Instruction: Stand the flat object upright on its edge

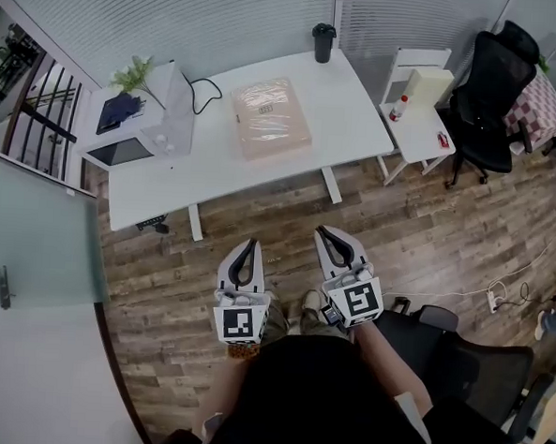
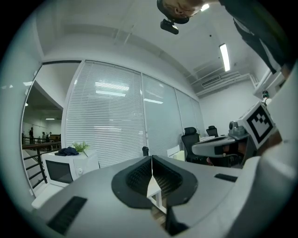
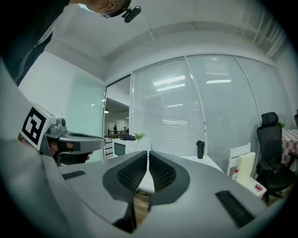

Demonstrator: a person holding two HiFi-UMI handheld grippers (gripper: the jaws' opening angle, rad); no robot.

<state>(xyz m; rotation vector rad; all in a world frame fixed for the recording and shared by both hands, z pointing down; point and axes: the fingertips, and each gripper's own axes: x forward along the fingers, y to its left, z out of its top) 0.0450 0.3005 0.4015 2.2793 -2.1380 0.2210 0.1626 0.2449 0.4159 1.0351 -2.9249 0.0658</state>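
A flat pinkish-tan box [image 1: 270, 118] lies flat on the white table [image 1: 215, 170], toward its far right half. My left gripper [image 1: 249, 244] and right gripper [image 1: 322, 232] hang side by side over the wood floor, short of the table's near edge and well away from the box. Both are shut with nothing between their jaws. In the left gripper view my left gripper [image 2: 152, 158] points toward the table and blinds, with the right gripper's marker cube [image 2: 259, 123] at the right. The right gripper view has my right gripper [image 3: 147, 153] aimed the same way; the box does not show there.
A white microwave [image 1: 138, 128] with a plant and a dark cloth on top stands at the table's left end. A black tumbler [image 1: 323, 43] stands at the far edge. A small white side table [image 1: 420, 131] with a bottle and black office chairs [image 1: 488, 93] stand to the right.
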